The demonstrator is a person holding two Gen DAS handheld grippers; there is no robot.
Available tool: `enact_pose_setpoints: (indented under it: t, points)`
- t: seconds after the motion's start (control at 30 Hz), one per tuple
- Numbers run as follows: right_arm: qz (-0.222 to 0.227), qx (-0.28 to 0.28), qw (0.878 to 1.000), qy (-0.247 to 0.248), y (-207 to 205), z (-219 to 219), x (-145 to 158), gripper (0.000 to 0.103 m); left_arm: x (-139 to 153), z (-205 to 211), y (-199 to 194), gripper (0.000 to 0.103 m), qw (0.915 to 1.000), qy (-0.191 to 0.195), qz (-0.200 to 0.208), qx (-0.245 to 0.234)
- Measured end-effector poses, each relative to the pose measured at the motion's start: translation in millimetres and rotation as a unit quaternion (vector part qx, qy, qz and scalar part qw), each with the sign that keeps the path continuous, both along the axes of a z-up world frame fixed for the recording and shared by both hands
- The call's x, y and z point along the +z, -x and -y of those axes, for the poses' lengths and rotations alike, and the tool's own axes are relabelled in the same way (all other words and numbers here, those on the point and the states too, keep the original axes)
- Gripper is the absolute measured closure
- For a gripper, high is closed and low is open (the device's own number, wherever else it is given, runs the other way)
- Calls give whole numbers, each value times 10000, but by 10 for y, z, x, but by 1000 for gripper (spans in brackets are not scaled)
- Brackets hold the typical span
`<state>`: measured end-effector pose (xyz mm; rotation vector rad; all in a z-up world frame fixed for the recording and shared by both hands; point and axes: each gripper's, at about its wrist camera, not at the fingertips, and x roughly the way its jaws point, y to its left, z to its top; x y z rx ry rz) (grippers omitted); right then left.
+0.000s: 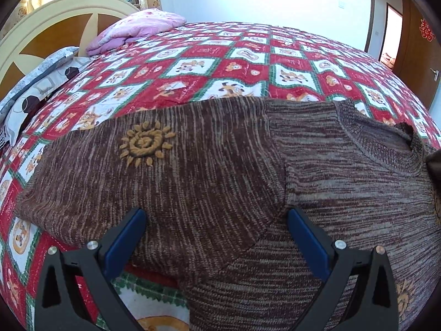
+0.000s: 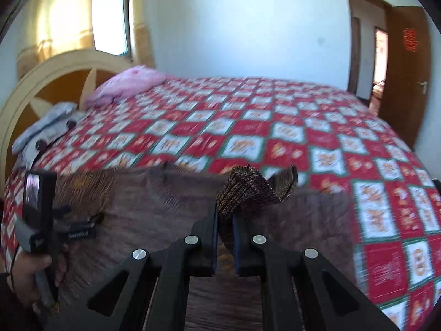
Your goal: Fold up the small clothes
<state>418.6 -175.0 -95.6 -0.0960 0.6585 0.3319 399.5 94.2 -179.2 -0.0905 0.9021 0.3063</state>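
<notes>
Red checked quilt (image 1: pixel 248 63) covers the bed, a brown sweater (image 1: pixel 193 171) spread on it. Left tool (image 1: pixel 217 215) hovers spread above the sweater. Right tool (image 2: pixel 225 220) pinches its ribbed cuff (image 2: pixel 248 187).

The right hand-held gripper (image 2: pixel 225 218) has its jaws pinched tight on a ribbed strip of the brown knit sweater (image 2: pixel 256 187), which curls up above the fingertips. The rest of the sweater lies spread on the bed (image 2: pixel 275 115), near its front edge. Left of the sweater, a person's hand (image 2: pixel 30 273) grips the handle of the other hand-held gripper (image 2: pixel 41 215); blur hides, I think, how its jaws stand.
</notes>
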Motion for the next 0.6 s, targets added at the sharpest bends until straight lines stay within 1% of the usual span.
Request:
enact_pose_setpoints:
  t: [0.03, 0.1, 0.13, 0.17, 0.23, 0.3, 0.33, 0.37, 0.43, 0.5, 0.57, 0.6]
  points:
    - [-165, 124, 9998, 0, -3, -67, -127, 92, 2, -9, 2, 0, 10000, 25, 10, -2]
    - [-473, 289, 9985, -46, 38, -106, -297, 76, 6, -13, 8, 0, 10000, 42, 28, -8]
    - [-612, 338, 9975, -124, 90, -73, -342, 60, 7, -12, 6, 0, 10000, 36, 26, -13]
    - [-675, 363, 9969, -203, 164, -21, -357, 52, 12, -10, -1, 0, 10000, 29, 13, -28]
    - [-703, 359, 9965, -278, 364, 192, -319, 52, 34, -5, 21, 0, 10000, 38, 37, -74]
    - [-591, 213, 9977, -247, 541, 444, -239, 52, 110, 45, 50, 3, 9998, -35, 29, -169]
    - [-526, 98, 9984, -172, 610, 557, -205, 50, 168, 93, 78, 7, 9997, -115, 49, -189]
    - [-431, -65, 9990, -38, 689, 682, -174, 47, 240, 157, 97, 7, 9995, -93, 85, -294]
    - [-180, -385, 9989, 198, 854, 942, -148, 45, 371, 306, 143, 7, 9985, 55, 206, -505]
    - [30, -635, 9976, 279, 946, 1123, -160, 45, 499, 601, 171, 7, 9955, 195, 288, -883]
    - [133, -832, 9963, 178, 974, 1265, -209, 45, 543, 1012, 137, 7, 9903, 126, 177, -1370]
    - [117, -885, 9960, 96, 965, 1303, -227, 45, 533, 1240, 112, 7, 9864, 73, 105, -1638]
